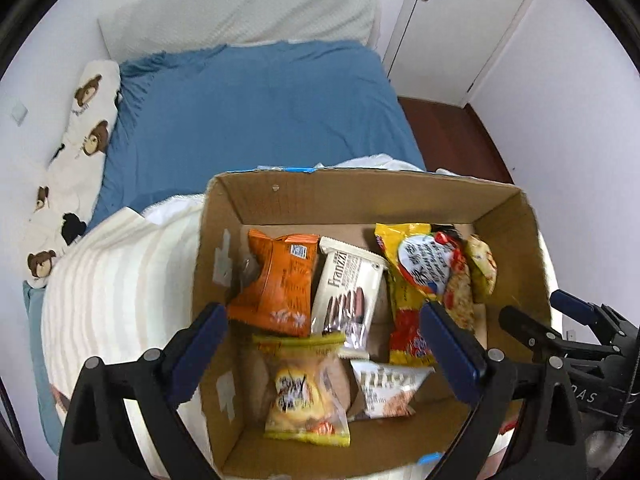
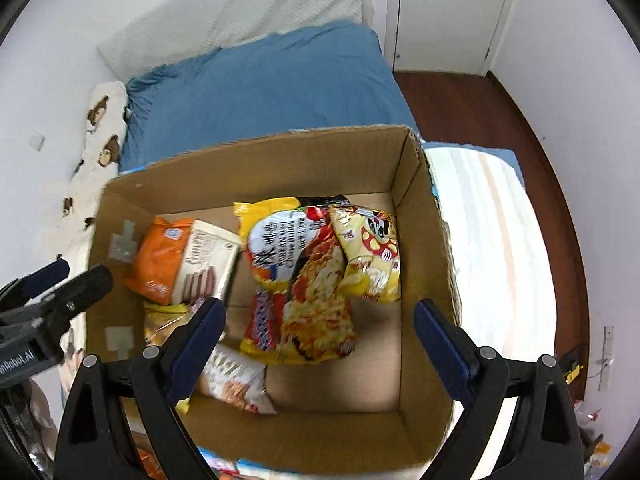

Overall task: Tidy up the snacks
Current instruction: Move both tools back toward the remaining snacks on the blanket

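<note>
An open cardboard box (image 1: 360,196) (image 2: 256,164) stands on the bed and holds several snack packets. Inside lie an orange packet (image 1: 276,280) (image 2: 160,260), a white wafer packet (image 1: 348,284) (image 2: 208,264), a big yellow noodle packet (image 1: 420,276) (image 2: 296,276), a small yellow cartoon packet (image 1: 482,268) (image 2: 372,256), a yellow-edged clear packet (image 1: 304,392) and a white packet (image 1: 384,392) (image 2: 236,380). My left gripper (image 1: 328,354) (image 2: 76,278) hangs open above the box's left half, holding nothing. My right gripper (image 2: 320,340) (image 1: 544,312) hangs open above the right half, also holding nothing.
The box rests on a cream striped blanket (image 1: 120,292) (image 2: 492,240) over a bed with a blue sheet (image 1: 256,116). A bear-print pillow (image 1: 86,128) lies along the left wall. A white door (image 1: 460,20) and dark red floor (image 2: 480,112) are at the right.
</note>
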`<move>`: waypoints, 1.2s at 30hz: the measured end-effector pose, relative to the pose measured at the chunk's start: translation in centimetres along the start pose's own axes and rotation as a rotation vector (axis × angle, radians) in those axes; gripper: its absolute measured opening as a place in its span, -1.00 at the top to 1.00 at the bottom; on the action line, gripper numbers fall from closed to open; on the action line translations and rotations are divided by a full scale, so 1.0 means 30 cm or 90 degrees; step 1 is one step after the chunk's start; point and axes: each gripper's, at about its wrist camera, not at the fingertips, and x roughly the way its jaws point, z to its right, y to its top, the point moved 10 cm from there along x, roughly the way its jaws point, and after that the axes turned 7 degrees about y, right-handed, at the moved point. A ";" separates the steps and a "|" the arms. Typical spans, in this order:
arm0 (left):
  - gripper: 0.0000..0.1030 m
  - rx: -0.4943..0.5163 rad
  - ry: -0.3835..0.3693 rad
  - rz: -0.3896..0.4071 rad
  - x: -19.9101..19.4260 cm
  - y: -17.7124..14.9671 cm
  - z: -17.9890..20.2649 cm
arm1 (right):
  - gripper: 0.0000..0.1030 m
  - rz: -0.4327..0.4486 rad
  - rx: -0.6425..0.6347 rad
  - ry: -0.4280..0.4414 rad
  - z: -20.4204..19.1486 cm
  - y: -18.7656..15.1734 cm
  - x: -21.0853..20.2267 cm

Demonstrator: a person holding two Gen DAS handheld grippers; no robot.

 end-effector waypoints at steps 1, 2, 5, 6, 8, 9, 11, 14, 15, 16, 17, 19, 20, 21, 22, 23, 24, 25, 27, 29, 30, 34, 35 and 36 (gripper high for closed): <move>-0.91 0.002 0.001 0.008 -0.024 -0.013 0.001 | -0.88 0.010 -0.001 0.004 -0.010 -0.014 -0.027; -0.91 0.002 0.002 0.016 -0.046 -0.026 -0.001 | -0.88 0.019 -0.001 0.007 -0.018 -0.029 -0.052; -0.91 0.005 0.000 0.039 -0.122 -0.079 -0.004 | -0.88 0.038 0.002 0.025 -0.046 -0.082 -0.118; -0.91 0.005 0.000 0.045 -0.145 -0.102 -0.006 | -0.88 0.042 0.003 0.031 -0.055 -0.100 -0.139; -0.91 0.003 0.002 0.055 -0.172 -0.139 -0.015 | -0.88 0.046 -0.001 0.043 -0.079 -0.157 -0.172; -0.91 0.001 0.002 0.055 -0.186 -0.169 -0.019 | -0.88 0.046 -0.004 0.049 -0.093 -0.188 -0.182; -0.91 -0.006 0.001 0.053 -0.206 -0.238 -0.036 | -0.88 0.042 -0.012 0.060 -0.117 -0.257 -0.196; -0.91 -0.026 0.013 0.037 -0.212 -0.355 -0.083 | -0.88 0.022 -0.034 0.076 -0.171 -0.383 -0.186; -0.91 -0.034 0.016 0.031 -0.208 -0.392 -0.099 | -0.88 0.014 -0.046 0.081 -0.192 -0.425 -0.175; -0.91 -0.045 0.028 0.024 -0.201 -0.440 -0.127 | -0.88 0.002 -0.068 0.083 -0.214 -0.481 -0.155; -0.91 -0.053 0.038 0.019 -0.193 -0.483 -0.151 | -0.88 -0.011 -0.091 0.080 -0.234 -0.531 -0.129; -0.91 -0.073 0.072 0.005 -0.160 -0.597 -0.209 | -0.88 -0.051 -0.132 0.090 -0.272 -0.639 -0.061; -0.91 -0.077 0.091 -0.004 -0.138 -0.652 -0.237 | -0.88 -0.078 -0.152 0.100 -0.296 -0.700 -0.014; -0.91 -0.079 0.113 -0.019 -0.108 -0.715 -0.266 | -0.88 -0.097 -0.172 0.102 -0.311 -0.748 0.022; -0.91 -0.081 0.128 -0.038 -0.078 -0.780 -0.292 | -0.88 -0.122 -0.201 0.095 -0.326 -0.809 0.069; -0.91 -0.082 0.133 -0.061 -0.045 -0.840 -0.307 | -0.88 -0.145 -0.230 0.090 -0.342 -0.865 0.112; -0.91 -0.083 0.135 -0.085 -0.011 -0.900 -0.318 | -0.88 -0.167 -0.257 0.085 -0.352 -0.912 0.149; -0.91 -0.083 0.142 -0.107 0.018 -0.957 -0.329 | -0.88 -0.184 -0.281 0.078 -0.362 -0.951 0.179; -0.91 -0.077 0.160 -0.130 0.054 -1.042 -0.345 | -0.88 -0.216 -0.337 0.068 -0.391 -1.032 0.238; -0.91 -0.074 0.171 -0.142 0.075 -1.105 -0.353 | -0.88 -0.237 -0.384 0.056 -0.412 -1.094 0.284; -0.91 -0.074 0.181 -0.148 0.085 -1.134 -0.359 | -0.88 -0.247 -0.402 0.054 -0.419 -1.117 0.301; -0.91 -0.079 0.183 -0.161 0.099 -1.191 -0.352 | -0.74 -0.267 -0.428 0.029 -0.412 -1.187 0.372; -0.91 -0.076 0.181 -0.164 0.101 -1.200 -0.344 | -0.59 -0.257 -0.412 0.018 -0.399 -1.184 0.373; -0.91 -0.073 0.180 -0.165 0.103 -1.209 -0.336 | -0.36 -0.249 -0.390 0.008 -0.383 -1.178 0.370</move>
